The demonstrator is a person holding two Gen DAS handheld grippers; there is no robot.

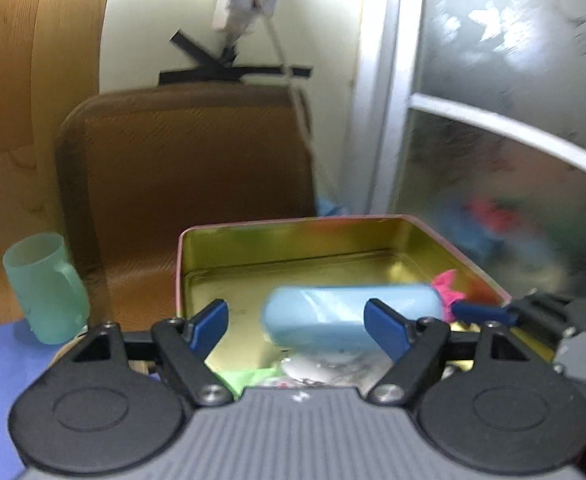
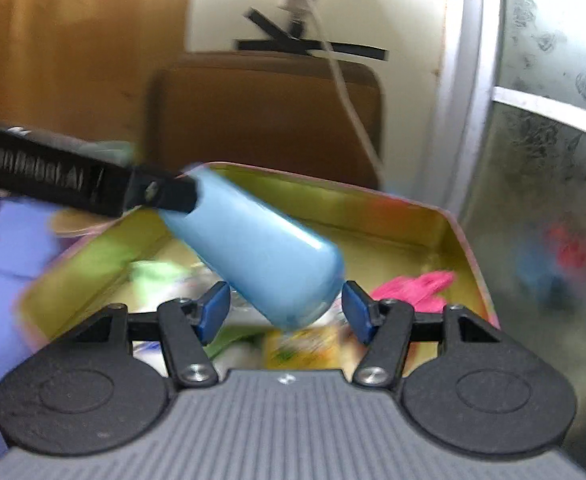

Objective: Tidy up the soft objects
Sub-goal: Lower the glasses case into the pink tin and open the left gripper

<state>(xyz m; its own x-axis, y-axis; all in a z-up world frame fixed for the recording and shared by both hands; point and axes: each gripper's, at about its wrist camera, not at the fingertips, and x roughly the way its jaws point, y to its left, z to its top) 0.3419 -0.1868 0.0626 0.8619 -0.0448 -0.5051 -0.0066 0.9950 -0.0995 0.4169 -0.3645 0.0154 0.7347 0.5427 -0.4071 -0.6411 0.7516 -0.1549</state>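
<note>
I hold the smooth pale-blue oblong case (image 2: 261, 252) over the open gold-lined metal tin (image 1: 253, 240) — my right gripper (image 2: 285, 308) straddling one end, my left gripper (image 1: 297, 328) the other, neither pad clearly pressing — so it may slip and tumble

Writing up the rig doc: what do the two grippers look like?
Both match: left gripper and right gripper have blue finger pads on black linkage arms with silver screws, round black discs and a ribbed grey body. The left's side carries blurred white lettering.
</note>
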